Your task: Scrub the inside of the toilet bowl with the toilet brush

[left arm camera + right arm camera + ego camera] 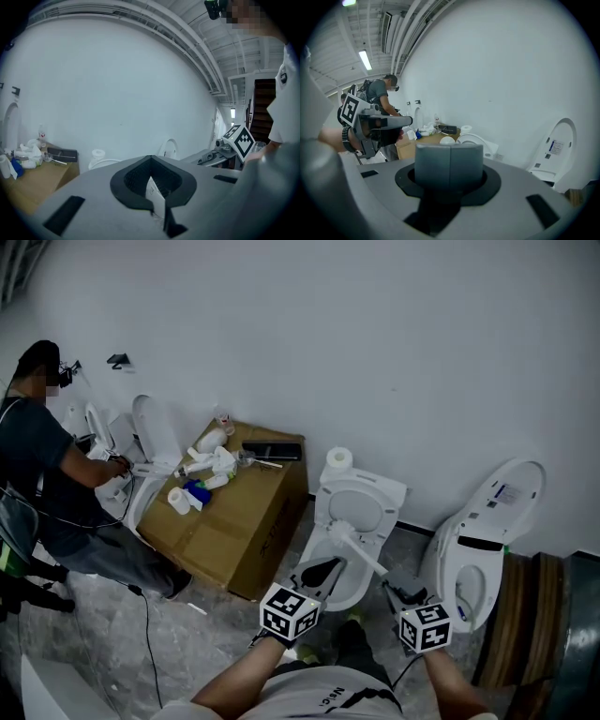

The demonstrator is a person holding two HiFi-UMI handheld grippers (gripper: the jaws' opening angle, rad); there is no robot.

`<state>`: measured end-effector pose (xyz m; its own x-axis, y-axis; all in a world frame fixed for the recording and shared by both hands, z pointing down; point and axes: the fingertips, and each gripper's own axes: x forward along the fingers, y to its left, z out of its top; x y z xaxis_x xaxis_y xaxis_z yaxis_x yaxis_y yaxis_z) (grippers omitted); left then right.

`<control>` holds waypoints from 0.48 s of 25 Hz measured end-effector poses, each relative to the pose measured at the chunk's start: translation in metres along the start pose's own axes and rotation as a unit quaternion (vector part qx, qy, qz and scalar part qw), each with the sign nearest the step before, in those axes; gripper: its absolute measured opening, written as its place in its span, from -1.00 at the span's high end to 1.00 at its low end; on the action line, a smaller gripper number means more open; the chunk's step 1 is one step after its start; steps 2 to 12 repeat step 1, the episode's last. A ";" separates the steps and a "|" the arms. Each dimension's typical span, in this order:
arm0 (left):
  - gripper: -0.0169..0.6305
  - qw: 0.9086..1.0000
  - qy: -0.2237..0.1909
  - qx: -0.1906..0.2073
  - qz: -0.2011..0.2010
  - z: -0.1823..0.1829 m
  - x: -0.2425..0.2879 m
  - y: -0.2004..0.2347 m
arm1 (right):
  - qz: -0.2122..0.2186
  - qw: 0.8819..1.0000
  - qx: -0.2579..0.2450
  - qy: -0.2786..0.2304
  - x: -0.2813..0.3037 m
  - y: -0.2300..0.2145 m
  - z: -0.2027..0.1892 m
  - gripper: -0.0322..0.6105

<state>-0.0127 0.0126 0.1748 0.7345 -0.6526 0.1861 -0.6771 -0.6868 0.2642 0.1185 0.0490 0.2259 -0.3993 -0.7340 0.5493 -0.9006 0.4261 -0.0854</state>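
A white toilet (359,498) stands against the wall with its seat down and its bowl open. The white toilet brush (356,547) lies with its head in the bowl and its handle slanting out over the front rim to the right. My right gripper (392,589) is at the handle's near end. In the right gripper view its grey pads (436,163) press together with nothing between them, so the right gripper (449,161) is shut. My left gripper (330,566) hovers over the bowl's front rim, its black jaws meeting at a point. The left gripper view shows the left gripper (150,161) holding nothing.
A cardboard box (239,521) with bottles and tissue rolls stands left of the toilet. A paper roll (338,460) sits on the tank. A second toilet (487,531), lid up, is at the right, beside stacked boards (534,615). A person (47,474) works at far left.
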 end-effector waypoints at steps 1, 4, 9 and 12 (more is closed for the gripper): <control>0.93 1.000 -0.001 0.000 0.000 0.000 -0.004 0.000 | -0.001 1.000 -0.001 -0.001 -0.002 0.004 0.000 0.41; 0.93 1.000 -0.001 0.000 0.000 0.000 -0.004 0.000 | -0.001 1.000 -0.001 -0.001 -0.002 0.004 0.000 0.41; 0.93 1.000 -0.001 0.000 0.000 0.000 -0.004 0.000 | -0.001 1.000 -0.001 -0.001 -0.002 0.004 0.000 0.41; 0.93 1.000 -0.001 0.000 0.000 0.000 -0.004 0.000 | -0.001 1.000 -0.001 -0.001 -0.002 0.004 0.000 0.41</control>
